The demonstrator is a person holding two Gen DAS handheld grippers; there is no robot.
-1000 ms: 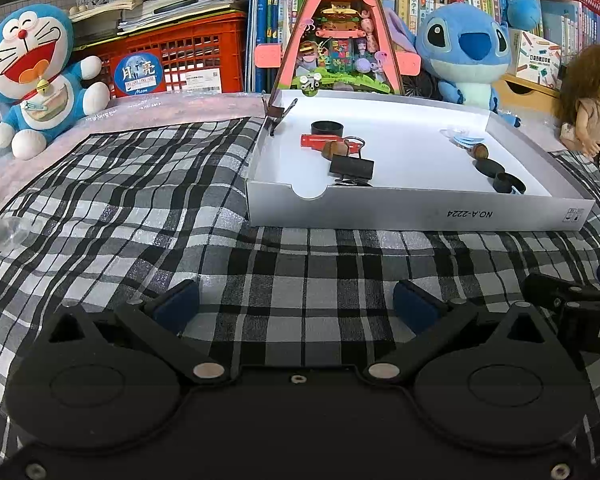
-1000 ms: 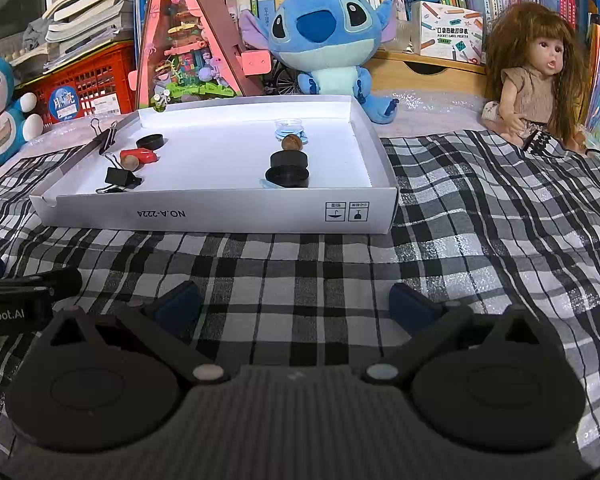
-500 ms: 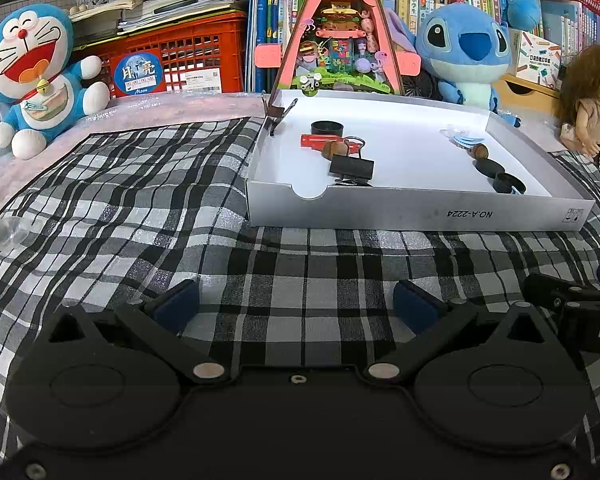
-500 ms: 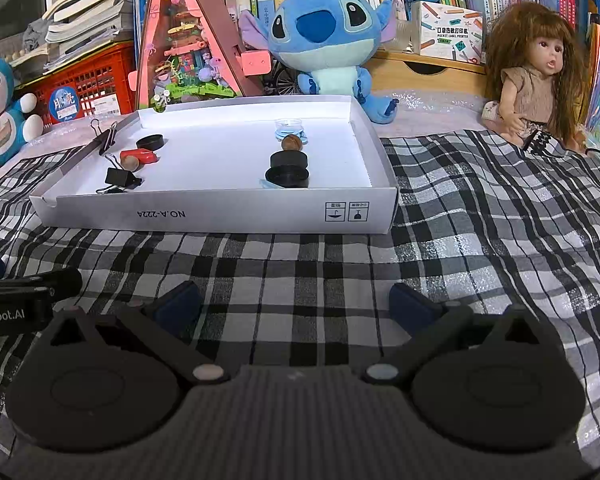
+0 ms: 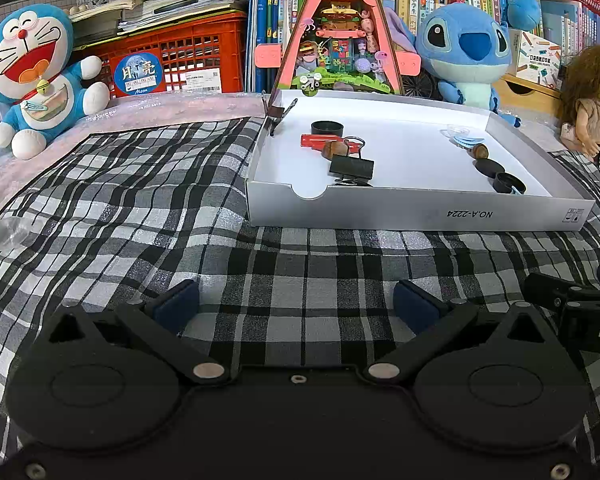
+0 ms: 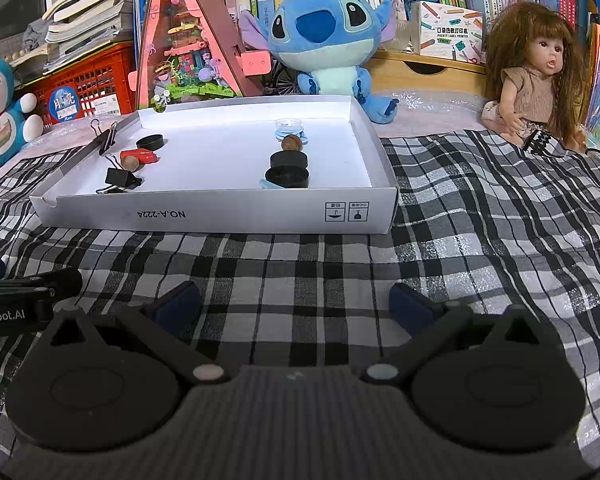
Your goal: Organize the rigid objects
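Note:
A white cardboard tray (image 5: 420,216) (image 6: 220,216) lies on the plaid cloth. On its left side lie a black binder clip (image 5: 352,168) (image 6: 121,179), a red piece (image 5: 314,141) (image 6: 140,156), a brown nut (image 5: 334,149) and a black ring (image 5: 326,128) (image 6: 150,142). On its right side lie black caps (image 5: 508,183) (image 6: 288,168), another nut (image 6: 291,143) and a clear lid (image 6: 289,126). My left gripper (image 5: 296,304) and right gripper (image 6: 296,306) are both open and empty, low over the cloth in front of the tray.
A binder clip (image 5: 276,114) is clamped on the tray's left rim. Behind the tray stand a Doraemon plush (image 5: 32,80), a red crate (image 5: 172,64), a pink A-frame toy house (image 5: 340,32), a Stitch plush (image 6: 324,40) and a doll (image 6: 536,76).

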